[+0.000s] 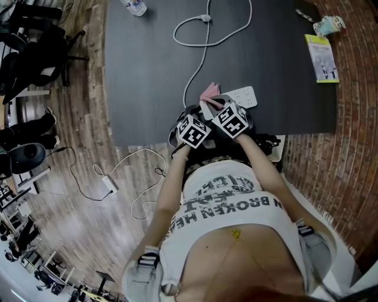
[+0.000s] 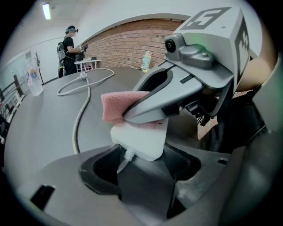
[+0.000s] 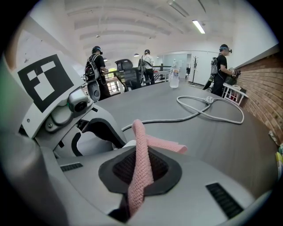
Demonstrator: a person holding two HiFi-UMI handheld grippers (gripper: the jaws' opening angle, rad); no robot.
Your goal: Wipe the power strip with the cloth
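A white power strip [image 1: 246, 96] lies near the front edge of the dark table [image 1: 147, 71], and its cord [image 1: 198, 56] loops away toward the far side. In the left gripper view my left gripper [image 2: 141, 154] is shut on the strip's near end [image 2: 140, 140], where the cord comes out. My right gripper [image 3: 141, 170] is shut on a pink cloth [image 3: 142, 145] that stands up between its jaws. That cloth [image 2: 116, 106] lies on top of the strip. In the head view both grippers, left [image 1: 204, 115] and right [image 1: 214, 105], sit close together over the strip's left end, which they hide.
A water bottle [image 1: 134, 6] stands at the table's far edge. A yellow-green booklet [image 1: 322, 57] and a small cup [image 1: 328, 25] lie at the right end. Office chairs [image 1: 35, 41] and floor cables [image 1: 109, 183] are to the left. People stand in the background [image 3: 98, 66].
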